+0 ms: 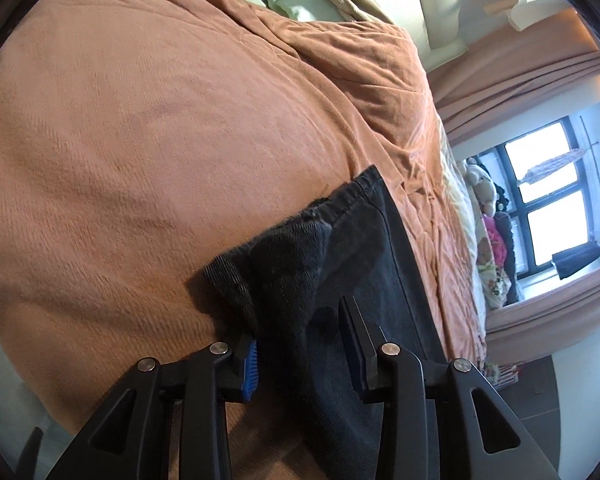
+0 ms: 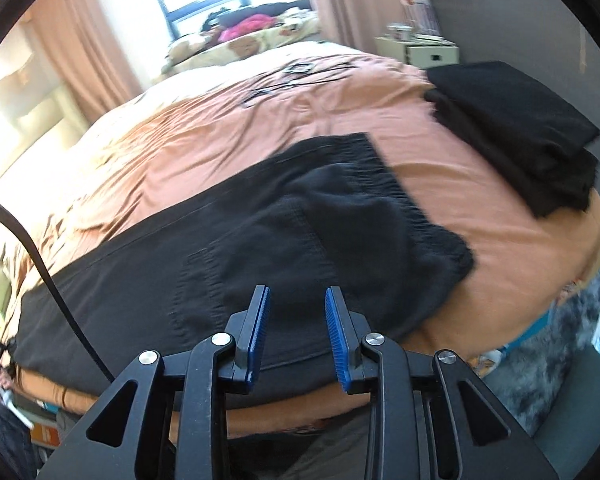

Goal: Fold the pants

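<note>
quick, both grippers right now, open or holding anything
Left gripper: open, the pants lie between its pads but are not pinched.
Right gripper: open, nothing held, above the pants.

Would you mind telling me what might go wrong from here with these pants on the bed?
1. The pants lie near the bed's front edge; a tug may slide them off.
2. In the left view, cloth bunches between the open left gripper fingers, so closing may set a crooked fold.
3. The right gripper is open above the pants; grabbing there may catch only the top layer.

Dark grey pants [image 2: 260,240] flat across the orange bedspread [image 2: 480,184], legs doubled, waistband rumpled.
</note>
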A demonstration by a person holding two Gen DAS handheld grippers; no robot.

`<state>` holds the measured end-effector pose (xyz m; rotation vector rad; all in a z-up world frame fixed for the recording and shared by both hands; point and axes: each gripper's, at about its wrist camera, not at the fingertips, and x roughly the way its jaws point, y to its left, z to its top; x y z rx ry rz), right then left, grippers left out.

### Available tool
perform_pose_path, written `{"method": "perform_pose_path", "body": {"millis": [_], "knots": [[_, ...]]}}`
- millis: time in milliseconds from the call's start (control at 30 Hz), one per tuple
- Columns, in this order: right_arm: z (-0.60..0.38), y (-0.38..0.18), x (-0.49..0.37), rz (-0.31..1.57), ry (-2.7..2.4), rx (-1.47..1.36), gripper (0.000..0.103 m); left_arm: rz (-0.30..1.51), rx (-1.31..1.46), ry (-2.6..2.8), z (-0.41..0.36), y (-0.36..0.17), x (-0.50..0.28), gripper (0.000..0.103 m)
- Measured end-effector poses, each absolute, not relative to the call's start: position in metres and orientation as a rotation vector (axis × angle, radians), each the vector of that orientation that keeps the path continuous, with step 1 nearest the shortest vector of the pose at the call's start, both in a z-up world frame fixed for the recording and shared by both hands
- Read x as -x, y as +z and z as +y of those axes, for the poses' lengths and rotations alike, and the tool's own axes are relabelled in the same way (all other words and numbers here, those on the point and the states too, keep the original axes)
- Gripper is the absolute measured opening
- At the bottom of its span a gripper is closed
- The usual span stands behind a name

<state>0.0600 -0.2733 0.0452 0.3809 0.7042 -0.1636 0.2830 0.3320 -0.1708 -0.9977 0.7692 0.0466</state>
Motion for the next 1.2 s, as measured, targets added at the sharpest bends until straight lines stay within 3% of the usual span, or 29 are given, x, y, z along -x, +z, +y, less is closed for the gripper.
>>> {"method": "perform_pose_path", "body": {"millis": [300, 433, 500, 700, 1200], "knots": [[-0.202, 0.045, -0.107, 0.724, 0.039, -0.315, 0.026, 0.776, 1.000, -0.011, 0.318, -0.174, -0.283, 0.037], [-0.169, 0.043, -0.125, 0.741, 0.118, -0.284, 0.026, 0.771, 1.007, 0.004, 0.323, -0.175, -0.286, 0.011], [-0.154, 0.041, -0.134, 0.754, 0.154, -0.270, 0.026, 0.750, 1.021, 0.001, 0.327, -0.174, -0.284, 0.006], [-0.123, 0.029, -0.166, 0.807, 0.239, -0.236, 0.026, 0.641, 1.009, -0.012, 0.332, -0.145, -0.274, 0.004], [-0.034, -0.017, -0.235, 0.950, 0.448, -0.158, 0.024, 0.587, 0.991, -0.053, 0.327, -0.108, -0.280, 0.004]]}}
